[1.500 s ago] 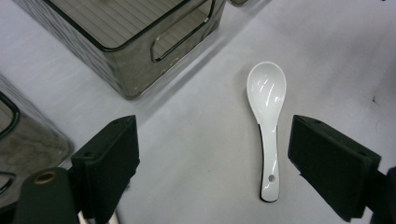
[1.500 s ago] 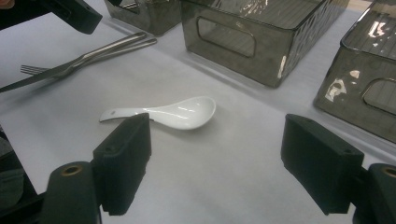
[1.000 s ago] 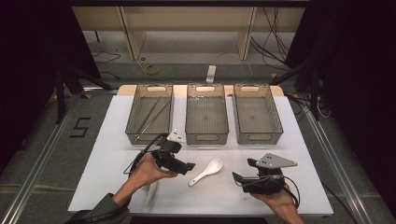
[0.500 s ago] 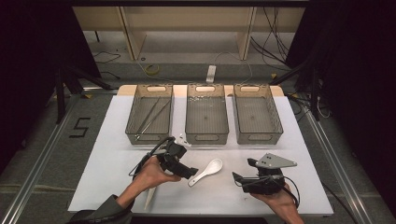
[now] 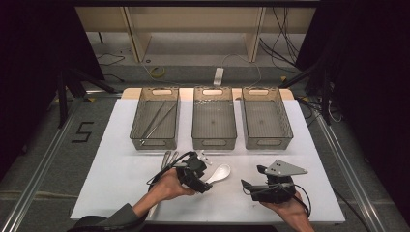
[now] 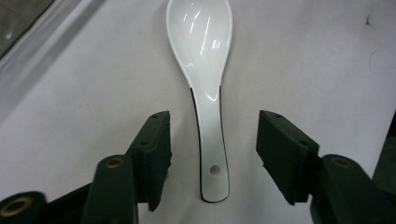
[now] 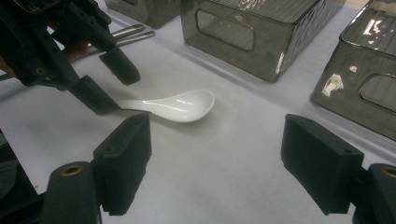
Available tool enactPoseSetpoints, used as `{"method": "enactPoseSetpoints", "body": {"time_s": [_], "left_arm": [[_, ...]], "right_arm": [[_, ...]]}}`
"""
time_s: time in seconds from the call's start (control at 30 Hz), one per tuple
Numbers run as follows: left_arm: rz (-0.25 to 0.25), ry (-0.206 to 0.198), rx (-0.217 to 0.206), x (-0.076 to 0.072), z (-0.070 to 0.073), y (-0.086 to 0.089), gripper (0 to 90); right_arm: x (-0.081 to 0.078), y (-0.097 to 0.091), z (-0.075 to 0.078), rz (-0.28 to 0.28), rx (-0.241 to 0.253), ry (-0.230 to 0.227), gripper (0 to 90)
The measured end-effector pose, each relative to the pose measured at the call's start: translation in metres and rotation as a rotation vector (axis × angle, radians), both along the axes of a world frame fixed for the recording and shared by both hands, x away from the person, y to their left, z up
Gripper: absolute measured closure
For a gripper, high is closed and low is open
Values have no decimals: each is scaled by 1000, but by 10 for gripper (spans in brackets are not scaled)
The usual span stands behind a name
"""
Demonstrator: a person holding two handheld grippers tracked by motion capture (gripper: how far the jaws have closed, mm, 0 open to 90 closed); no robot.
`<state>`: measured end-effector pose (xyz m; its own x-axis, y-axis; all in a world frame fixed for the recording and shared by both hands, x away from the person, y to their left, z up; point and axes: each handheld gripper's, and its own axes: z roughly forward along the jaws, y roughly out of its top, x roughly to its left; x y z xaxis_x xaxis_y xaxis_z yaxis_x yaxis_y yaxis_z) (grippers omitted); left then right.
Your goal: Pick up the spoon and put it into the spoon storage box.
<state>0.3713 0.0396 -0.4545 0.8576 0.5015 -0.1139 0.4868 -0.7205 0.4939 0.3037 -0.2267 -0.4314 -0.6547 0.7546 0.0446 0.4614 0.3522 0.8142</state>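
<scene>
Straddling the handle of the spoon [image 6: 208, 88], the left gripper [image 6: 212, 156] has jaws that have just been closing; gaps remain on both sides, so nothing is grasped. Spoon lies flat on the desk [image 5: 121, 179], apparently untouched. Right gripper [image 7: 217, 163] rests nearby, jaws released and empty.

Three bins [image 5: 214, 125] in a row at bench [image 5: 111, 179] rear; spoon [image 5: 218, 173] lies in front of mid bin, btwn left tongs [image 5: 205, 180] & right tongs [image 5: 249, 186].
</scene>
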Motion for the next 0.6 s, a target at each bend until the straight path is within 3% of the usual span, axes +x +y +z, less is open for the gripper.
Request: {"method": "enactPoseSetpoints", "body": {"time_s": [0.6], "left_arm": [[-25, -2, 65, 2, -12, -10, 695]], "right_arm": [[1, 1, -1, 10, -10, 6, 257]]}}
